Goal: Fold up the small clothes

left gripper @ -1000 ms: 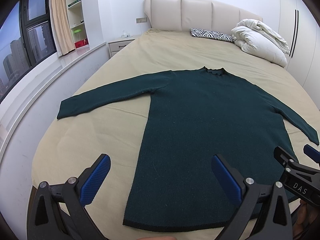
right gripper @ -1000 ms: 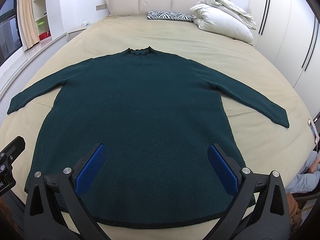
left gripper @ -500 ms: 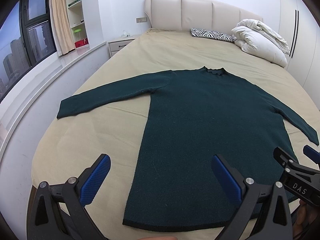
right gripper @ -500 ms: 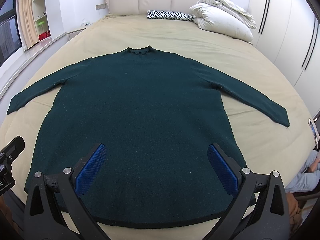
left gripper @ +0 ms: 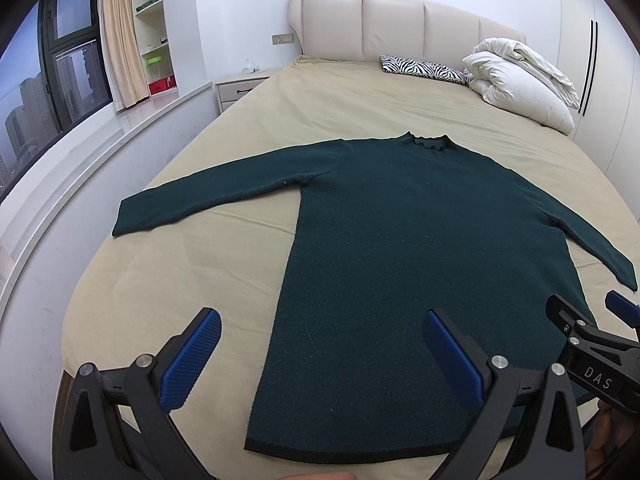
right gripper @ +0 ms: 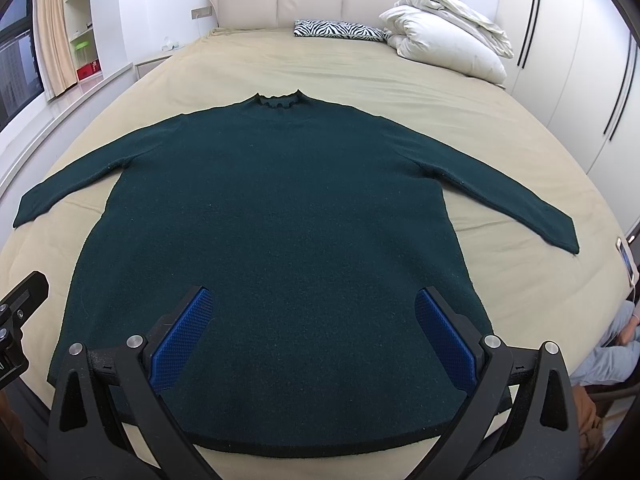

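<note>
A dark green long-sleeved sweater (left gripper: 420, 248) (right gripper: 280, 216) lies flat on the beige bed (left gripper: 192, 264), collar toward the headboard, both sleeves spread out to the sides. My left gripper (left gripper: 320, 344) hovers open above the sweater's lower left corner, nothing between its blue pads. Over the middle of the hem, my right gripper (right gripper: 316, 328) is open too and holds nothing. The right gripper's tip (left gripper: 588, 332) shows at the right edge of the left wrist view.
A white duvet (left gripper: 520, 80) and a zebra-print pillow (left gripper: 424, 69) lie near the headboard (left gripper: 400, 28). A nightstand (left gripper: 240, 88) and window ledge run along the left. Wardrobe doors (right gripper: 580, 80) stand on the right. A phone (right gripper: 626, 258) and a seated person's legs (right gripper: 608, 344) are at the bed's right edge.
</note>
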`<act>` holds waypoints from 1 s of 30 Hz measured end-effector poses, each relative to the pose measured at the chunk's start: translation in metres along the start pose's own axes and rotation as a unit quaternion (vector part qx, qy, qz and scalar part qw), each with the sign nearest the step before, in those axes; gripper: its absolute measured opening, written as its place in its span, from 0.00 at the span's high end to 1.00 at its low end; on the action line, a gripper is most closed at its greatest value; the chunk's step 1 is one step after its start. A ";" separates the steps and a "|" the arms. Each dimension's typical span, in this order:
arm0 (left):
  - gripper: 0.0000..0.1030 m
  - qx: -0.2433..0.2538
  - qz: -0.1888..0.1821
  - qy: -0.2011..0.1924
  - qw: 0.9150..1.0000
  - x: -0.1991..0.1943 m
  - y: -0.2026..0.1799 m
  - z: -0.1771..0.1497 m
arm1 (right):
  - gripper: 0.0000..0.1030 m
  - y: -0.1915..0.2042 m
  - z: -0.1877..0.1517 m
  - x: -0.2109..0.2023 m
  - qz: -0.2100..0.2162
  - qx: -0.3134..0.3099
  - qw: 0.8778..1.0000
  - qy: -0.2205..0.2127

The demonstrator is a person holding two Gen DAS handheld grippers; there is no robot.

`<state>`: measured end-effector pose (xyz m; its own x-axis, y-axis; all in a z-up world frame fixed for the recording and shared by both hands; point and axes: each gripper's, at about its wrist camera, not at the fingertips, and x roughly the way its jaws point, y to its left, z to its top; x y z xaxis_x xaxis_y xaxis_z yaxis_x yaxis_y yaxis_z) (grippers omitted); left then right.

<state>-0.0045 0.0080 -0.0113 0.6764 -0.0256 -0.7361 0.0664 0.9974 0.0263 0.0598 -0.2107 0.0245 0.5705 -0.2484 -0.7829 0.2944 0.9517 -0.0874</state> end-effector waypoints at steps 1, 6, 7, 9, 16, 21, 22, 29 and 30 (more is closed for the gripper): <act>0.00 0.000 0.000 0.000 1.000 0.000 0.000 0.000 | 0.00 0.000 0.000 0.001 0.000 0.000 1.000 0.000; 0.00 -0.001 0.000 0.000 1.000 0.001 -0.001 0.000 | 0.00 0.000 0.000 0.001 0.000 0.000 1.000 0.000; 0.00 -0.001 0.000 0.001 1.000 0.001 -0.001 0.000 | 0.00 0.000 0.000 0.001 0.000 0.000 1.000 0.000; 0.00 -0.001 0.000 0.001 1.000 0.001 -0.001 -0.001 | 0.00 0.000 0.000 0.001 0.000 0.000 1.000 0.001; 0.00 -0.001 -0.001 0.002 1.000 0.002 -0.003 0.000 | 0.00 0.000 -0.001 0.001 0.000 0.000 1.000 0.001; 0.00 -0.001 -0.001 0.002 1.000 0.002 -0.003 0.000 | 0.00 0.000 -0.002 0.002 0.001 0.000 1.000 0.002; 0.00 -0.001 -0.001 0.002 1.000 0.002 -0.003 0.000 | 0.00 -0.001 -0.003 0.002 0.001 0.000 1.000 0.003; 0.00 -0.003 0.001 0.004 1.000 0.003 -0.004 -0.002 | 0.00 -0.001 -0.004 0.003 0.001 0.000 1.000 0.004; 0.00 -0.003 0.003 0.004 1.000 0.002 -0.004 -0.002 | 0.00 -0.001 -0.004 0.003 0.001 0.000 1.000 0.004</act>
<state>-0.0047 0.0038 -0.0147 0.6708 -0.0200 -0.7414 0.0581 0.9980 0.0257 0.0577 -0.2118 0.0195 0.5645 -0.2451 -0.7882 0.2938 0.9520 -0.0856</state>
